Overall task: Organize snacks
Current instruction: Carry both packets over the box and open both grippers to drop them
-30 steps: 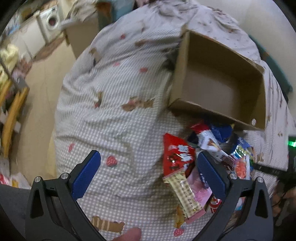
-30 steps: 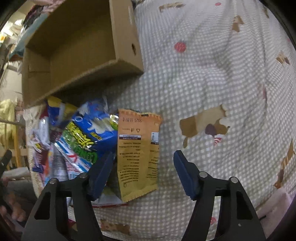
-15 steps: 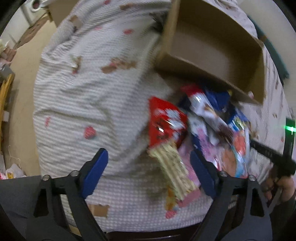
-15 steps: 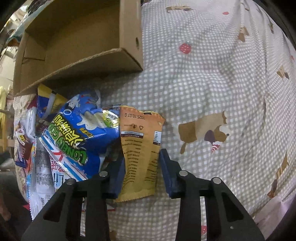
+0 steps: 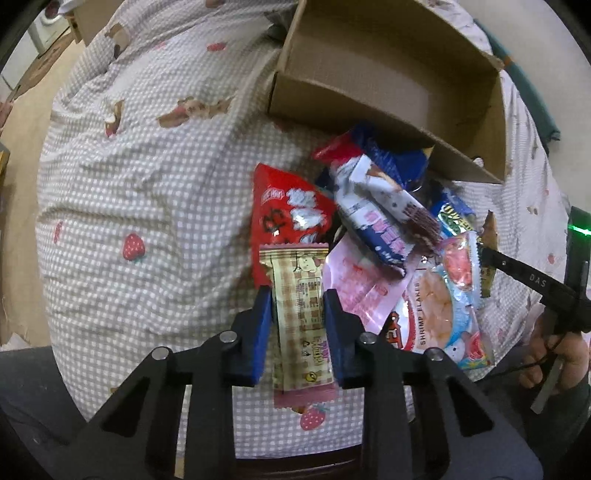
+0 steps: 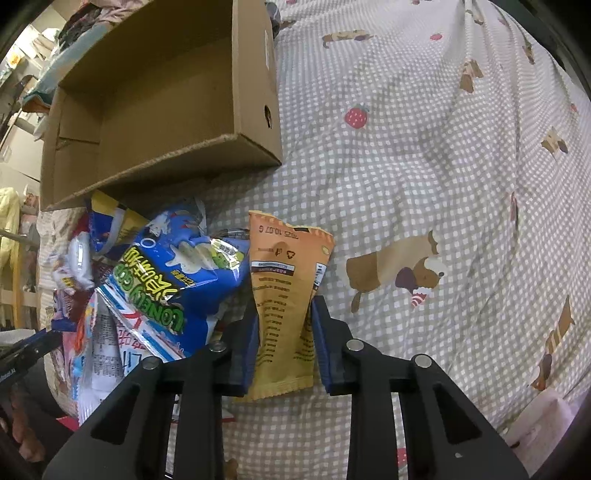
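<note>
Orange packet (image 6: 286,306) between right gripper (image 6: 283,334) pads

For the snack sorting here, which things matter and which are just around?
Job: left gripper closing on plaid wafer pack; right gripper closing on orange packet; snack pile; empty cardboard box.
Around: checked bedspread; washing machine.

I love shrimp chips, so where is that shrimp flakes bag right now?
In the left wrist view the shrimp flakes bag lies at the right edge of the snack pile, partly over a pink packet, just in front of the cardboard box.
</note>
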Tool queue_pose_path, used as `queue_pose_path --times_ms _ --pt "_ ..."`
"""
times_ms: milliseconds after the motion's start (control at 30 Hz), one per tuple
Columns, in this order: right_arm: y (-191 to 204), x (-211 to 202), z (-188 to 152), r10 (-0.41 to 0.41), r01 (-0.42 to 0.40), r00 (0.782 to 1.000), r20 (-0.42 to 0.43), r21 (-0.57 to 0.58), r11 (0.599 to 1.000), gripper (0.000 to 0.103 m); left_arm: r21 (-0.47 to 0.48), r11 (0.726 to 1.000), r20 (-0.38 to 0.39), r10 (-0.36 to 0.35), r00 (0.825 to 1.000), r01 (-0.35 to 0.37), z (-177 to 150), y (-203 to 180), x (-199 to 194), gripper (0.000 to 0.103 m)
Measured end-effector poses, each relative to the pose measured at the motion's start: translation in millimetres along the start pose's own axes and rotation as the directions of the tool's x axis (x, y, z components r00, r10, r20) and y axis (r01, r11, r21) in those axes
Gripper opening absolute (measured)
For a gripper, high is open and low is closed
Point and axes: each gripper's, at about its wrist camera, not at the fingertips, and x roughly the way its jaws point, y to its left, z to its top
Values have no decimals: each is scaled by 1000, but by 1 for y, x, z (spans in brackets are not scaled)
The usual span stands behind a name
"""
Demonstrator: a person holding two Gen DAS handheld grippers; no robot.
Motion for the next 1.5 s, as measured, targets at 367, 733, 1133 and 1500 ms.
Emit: queue_pose_path --times_ms 367,733,1133,1500 --pt "-14 -41 -22 38 -39 997 60 16 999 26 16 1000 54 18 998 -19 -8 8 -31 24" --pt "-30 -126 -39 138 -141 973 184 3 990 26 29 999 181 29 983 -35 17 -5 -68 24" --pt "19 -184 17 237 -194 919 316 -164 967 26 98 995 286 6 958 -35 103 -32 -87 24" --pt "51 -112 72 252 -172 883 396 -226 959 26 179 975 380 56 923 -133 170 -74 -44 24"
